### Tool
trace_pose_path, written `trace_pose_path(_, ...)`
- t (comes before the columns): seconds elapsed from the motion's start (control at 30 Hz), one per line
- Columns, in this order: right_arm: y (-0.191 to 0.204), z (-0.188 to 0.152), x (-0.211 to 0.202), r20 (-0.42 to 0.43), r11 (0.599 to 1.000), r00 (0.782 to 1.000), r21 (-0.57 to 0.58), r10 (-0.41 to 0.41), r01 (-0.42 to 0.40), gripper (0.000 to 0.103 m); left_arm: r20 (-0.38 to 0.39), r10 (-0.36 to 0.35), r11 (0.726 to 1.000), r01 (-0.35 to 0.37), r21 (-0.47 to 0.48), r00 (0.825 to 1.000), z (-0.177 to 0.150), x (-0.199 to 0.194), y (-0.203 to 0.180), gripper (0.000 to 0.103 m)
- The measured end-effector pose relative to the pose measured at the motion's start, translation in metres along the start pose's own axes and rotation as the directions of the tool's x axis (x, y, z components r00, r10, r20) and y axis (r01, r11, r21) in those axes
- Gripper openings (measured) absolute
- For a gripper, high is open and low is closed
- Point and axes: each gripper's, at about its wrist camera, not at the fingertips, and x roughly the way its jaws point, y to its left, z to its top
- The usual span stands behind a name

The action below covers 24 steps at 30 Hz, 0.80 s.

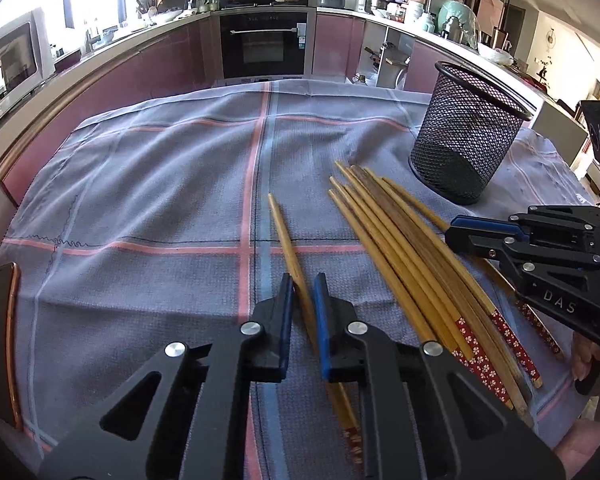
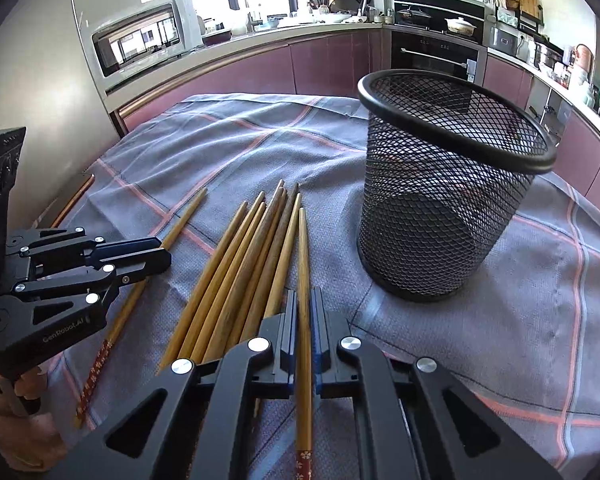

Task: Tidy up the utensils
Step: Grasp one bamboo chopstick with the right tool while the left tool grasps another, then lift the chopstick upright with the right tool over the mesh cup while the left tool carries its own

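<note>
Chopsticks and a mesh holder on a cloth-covered table.

A cloth point(image 1: 148, 184) covers the table, and a mesh holder point(image 2: 448, 200) stands upright on it, behind and to the right of a bundle of chopsticks point(image 1: 400, 248) lying flat. Left of the bundle, apart from it, lies a single chopstick point(image 1: 286, 232) between the fingers of the left gripper point(image 1: 303, 288). At the bundle's right edge, another chopstick point(image 2: 303, 264) sits between the fingers of the right gripper point(image 2: 305, 304). Kitchen counters run behind the table.
</note>
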Motion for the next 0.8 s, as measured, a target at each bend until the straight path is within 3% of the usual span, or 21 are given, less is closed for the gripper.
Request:
trace_pose_path(0.23, -0.003, 0.003, -0.025, 0.066, 0.999, 0.997, 0.006, 0.047, -0.047, 0.005, 0.014, -0.006, 1.000, 0.006, -0.007, 1.000, 0.001, -0.007, 0.002, 0.007)
trace_pose_path(0.5, -0.007, 0.012, -0.064, 0.184, 0.995, 0.978, 0.013, 0.094, -0.098, 0.005, 0.083, -0.073, 0.997, 0.073, 0.001, 0.994, 0.013, -0.042, 0.005, 0.007)
trace_pose_path(0.8, -0.022, 0.025, -0.110, 0.336, 0.992, 0.936, 0.022, 0.106, -0.120, 0.005, 0.200, -0.208, 0.978, 0.206, 0.029, 0.957, 0.029, -0.097, 0.001, 0.007)
